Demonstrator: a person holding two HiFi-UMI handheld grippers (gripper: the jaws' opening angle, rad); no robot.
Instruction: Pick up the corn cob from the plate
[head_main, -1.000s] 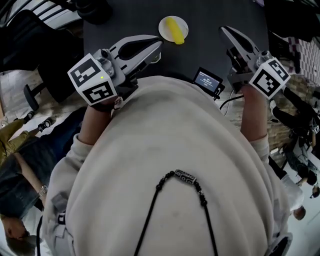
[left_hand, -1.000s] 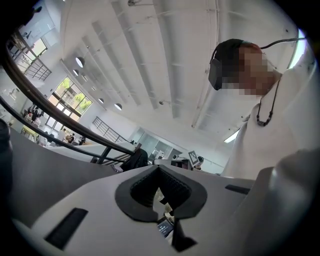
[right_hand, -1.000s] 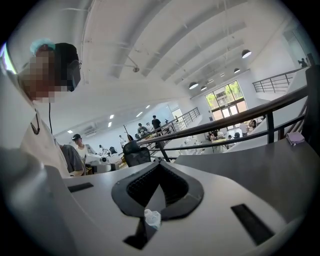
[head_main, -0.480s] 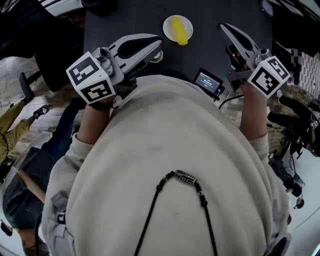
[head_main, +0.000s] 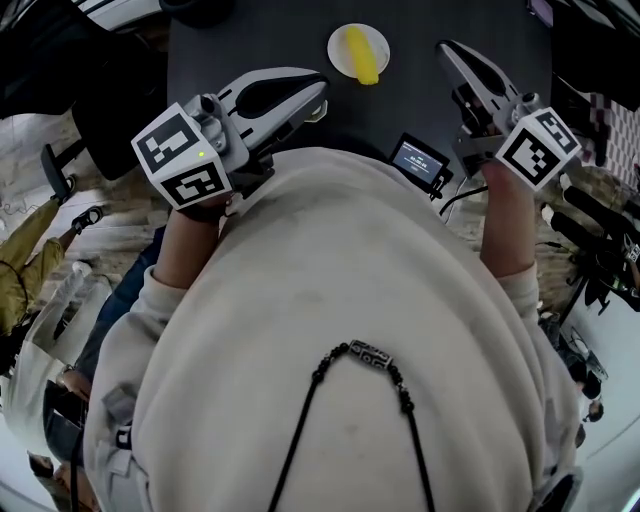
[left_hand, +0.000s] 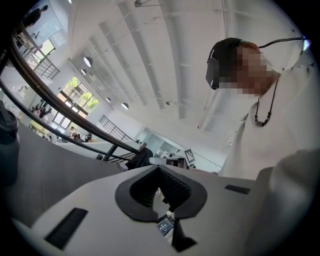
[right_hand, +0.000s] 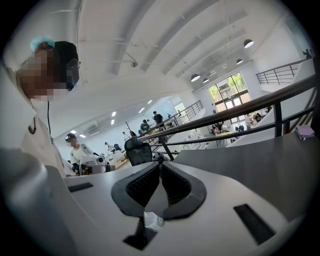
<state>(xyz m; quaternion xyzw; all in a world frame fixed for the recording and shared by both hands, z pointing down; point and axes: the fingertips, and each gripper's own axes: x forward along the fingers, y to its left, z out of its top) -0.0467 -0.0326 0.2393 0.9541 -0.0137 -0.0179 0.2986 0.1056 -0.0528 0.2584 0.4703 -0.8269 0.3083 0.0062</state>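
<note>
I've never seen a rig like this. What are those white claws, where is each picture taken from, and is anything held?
A person holds a two-jaw tool in each hand. The top-down picture comes from a camera on their head: left gripper at left, right gripper at right. The other two come from cameras riding on each gripper, looking along its jaws. On the dark table lies a yellow corn cob on a white plate; a small screen sits nearer. Both grippers are shut and empty.
</note>
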